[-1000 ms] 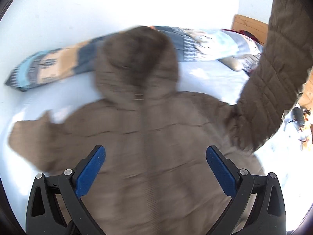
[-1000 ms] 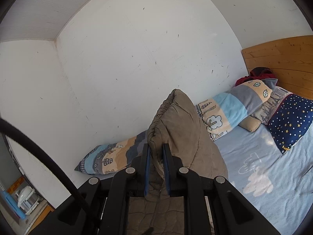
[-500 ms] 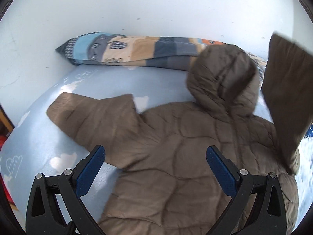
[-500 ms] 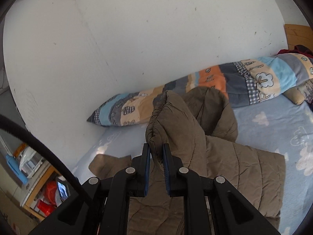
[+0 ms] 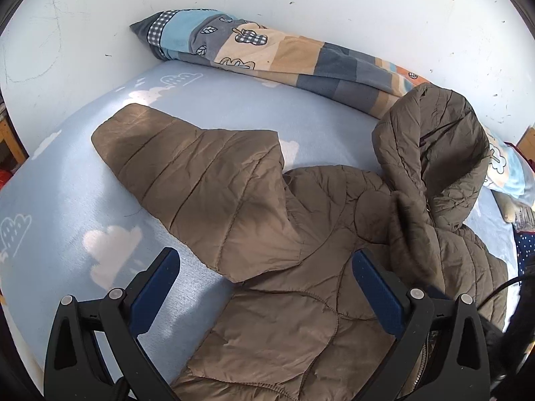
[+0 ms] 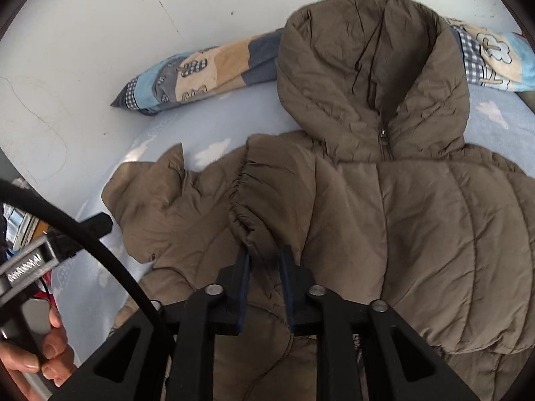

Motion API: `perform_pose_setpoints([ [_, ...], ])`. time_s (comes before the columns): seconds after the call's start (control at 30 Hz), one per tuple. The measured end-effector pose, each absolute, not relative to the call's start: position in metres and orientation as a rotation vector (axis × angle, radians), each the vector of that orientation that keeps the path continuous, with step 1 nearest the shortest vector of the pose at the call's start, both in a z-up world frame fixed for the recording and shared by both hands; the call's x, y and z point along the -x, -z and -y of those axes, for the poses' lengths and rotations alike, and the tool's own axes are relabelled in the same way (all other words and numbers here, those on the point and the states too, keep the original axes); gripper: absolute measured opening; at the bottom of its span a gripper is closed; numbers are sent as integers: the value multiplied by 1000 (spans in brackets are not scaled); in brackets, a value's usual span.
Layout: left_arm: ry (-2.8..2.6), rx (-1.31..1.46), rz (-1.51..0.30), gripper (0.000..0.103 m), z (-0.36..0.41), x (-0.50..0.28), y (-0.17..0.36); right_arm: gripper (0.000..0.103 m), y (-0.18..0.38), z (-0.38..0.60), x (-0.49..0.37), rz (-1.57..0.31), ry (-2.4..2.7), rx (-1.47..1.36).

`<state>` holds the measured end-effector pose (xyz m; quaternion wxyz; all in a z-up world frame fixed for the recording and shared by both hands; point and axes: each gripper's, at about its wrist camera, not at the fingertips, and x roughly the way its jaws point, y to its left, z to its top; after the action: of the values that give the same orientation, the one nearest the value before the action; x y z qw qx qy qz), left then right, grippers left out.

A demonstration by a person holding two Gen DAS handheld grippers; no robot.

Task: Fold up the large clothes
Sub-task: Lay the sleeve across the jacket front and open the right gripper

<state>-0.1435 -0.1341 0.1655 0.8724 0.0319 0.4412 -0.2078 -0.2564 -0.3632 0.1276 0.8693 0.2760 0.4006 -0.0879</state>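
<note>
A brown quilted hooded jacket (image 5: 301, 267) lies on the light blue bed sheet (image 5: 67, 200). Its left sleeve (image 5: 187, 173) lies spread out to the left. Its hood (image 5: 431, 153) stands crumpled at the right. My left gripper (image 5: 264, 287) is open and empty, hovering over the jacket's body near the left armpit. In the right wrist view the jacket (image 6: 418, 234) has its right sleeve folded across the chest. My right gripper (image 6: 265, 260) is shut on the sleeve's gathered cuff (image 6: 244, 207) and holds it low over the jacket front.
A long patchwork bolster pillow (image 5: 267, 56) lies along the white wall (image 5: 301, 0) behind the jacket; it also shows in the right wrist view (image 6: 200, 70). A hand (image 6: 43, 347) with the other gripper's handle and a black cable (image 6: 100, 254) is at the lower left there.
My right gripper has brought the held sleeve down from high above the bed and across the jacket's chest. The left gripper's view has shifted left over the spread left sleeve.
</note>
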Motion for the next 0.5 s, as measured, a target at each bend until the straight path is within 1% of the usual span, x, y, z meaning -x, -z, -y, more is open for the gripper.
perform_pose_setpoints([
  [0.03, 440, -66, -925, 103, 136, 143, -164, 62, -120, 363, 254, -882, 175, -587],
  [0.13, 455, -44, -929, 103, 139, 140, -164, 62, -124, 364, 257, -883, 135, -613],
  [0.27, 500, -21, -930, 103, 150, 140, -163, 62, -164, 392, 288, -737, 130, -677],
  [0.37, 553, -63, -934, 103, 168, 149, -159, 63, -189, 430, 325, -648, 259, -678],
  [0.43, 588, -120, -929, 103, 185, 158, -153, 64, -191, 462, 348, -654, 413, -658],
  [0.5, 613, -185, -914, 103, 201, 168, -146, 63, -178, 496, 370, -721, 591, -655],
])
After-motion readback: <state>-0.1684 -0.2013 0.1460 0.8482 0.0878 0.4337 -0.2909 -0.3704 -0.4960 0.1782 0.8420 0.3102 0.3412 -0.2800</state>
